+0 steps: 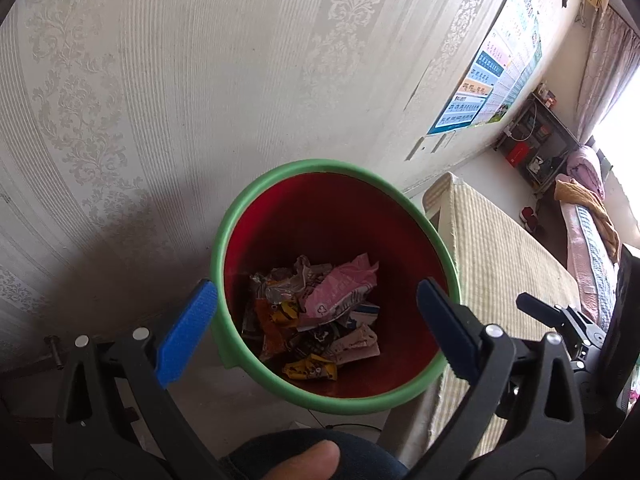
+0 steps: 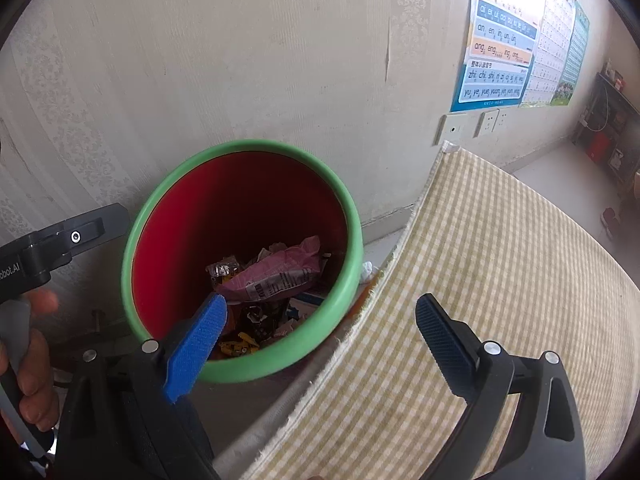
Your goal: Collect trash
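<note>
From the left wrist view, the left gripper (image 1: 316, 316) hangs over a bin (image 1: 236, 216) with a green rim and a red inside, its jaws spread wide with nothing between them; one blue pad sits at the rim's 8 o'clock, the other at 4 o'clock. At the bottom of the bin lies the trash (image 1: 316, 312): crumpled wrappers, a pink one on top at about 1 o'clock of the heap, silvery and orange ones at 9 o'clock, a yellow one at 6 o'clock. The bin stands against a patterned wall (image 1: 160, 80), with a table (image 1: 500, 260) under a yellow checked cloth just beside it at 3 o'clock.

In the right wrist view, the right gripper (image 2: 320, 334) also has its jaws spread and empty, the left pad over the bin's 6 o'clock edge, the other over the checked cloth. A hand (image 2: 34, 356) holds the left gripper's grip at 9 o'clock. Posters (image 2: 516, 44) hang on the wall at 1 o'clock.
</note>
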`<state>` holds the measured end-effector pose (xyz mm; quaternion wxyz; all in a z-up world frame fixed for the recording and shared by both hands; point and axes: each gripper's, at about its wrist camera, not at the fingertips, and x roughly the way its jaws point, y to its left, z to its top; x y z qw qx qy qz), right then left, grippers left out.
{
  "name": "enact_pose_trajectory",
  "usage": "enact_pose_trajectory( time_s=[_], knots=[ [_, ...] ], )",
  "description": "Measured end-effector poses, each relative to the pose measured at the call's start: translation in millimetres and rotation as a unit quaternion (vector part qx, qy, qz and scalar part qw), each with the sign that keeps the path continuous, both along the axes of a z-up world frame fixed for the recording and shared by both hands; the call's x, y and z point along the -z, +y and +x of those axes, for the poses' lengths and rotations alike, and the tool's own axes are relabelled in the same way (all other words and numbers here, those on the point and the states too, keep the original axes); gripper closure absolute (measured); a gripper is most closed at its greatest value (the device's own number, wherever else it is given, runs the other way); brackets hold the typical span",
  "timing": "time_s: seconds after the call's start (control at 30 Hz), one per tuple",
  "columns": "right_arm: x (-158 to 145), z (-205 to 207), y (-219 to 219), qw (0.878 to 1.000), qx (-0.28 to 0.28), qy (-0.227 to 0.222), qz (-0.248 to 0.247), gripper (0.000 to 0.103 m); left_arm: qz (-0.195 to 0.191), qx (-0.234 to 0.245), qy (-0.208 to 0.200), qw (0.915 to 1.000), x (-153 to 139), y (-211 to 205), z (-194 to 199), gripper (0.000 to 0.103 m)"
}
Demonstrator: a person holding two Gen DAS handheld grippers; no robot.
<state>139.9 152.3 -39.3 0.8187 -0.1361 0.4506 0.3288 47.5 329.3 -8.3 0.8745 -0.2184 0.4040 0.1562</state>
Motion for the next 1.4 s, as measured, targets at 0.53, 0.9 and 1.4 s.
enact_pose_trajectory(
  time_s=[0.53,0.9,1.4],
  knots=[
    [-33,-47,-198,0.985,0.167,-0.040,0.002,0.007,0.057,0.127,-0.064,0.9881,-32,-172,-9,0.005],
    [-51,-86,-319,0.949,0.300,-0.098,-0.014,0.007,0.099,0.223,-0.081,0.9663,-25,-282,-20,0.005],
    [-49,-113,-356,0.915,0.381,-0.129,0.004,0.007,0.114,0.276,-0.096,0.9496,-3,-315,-22,0.005]
  ],
)
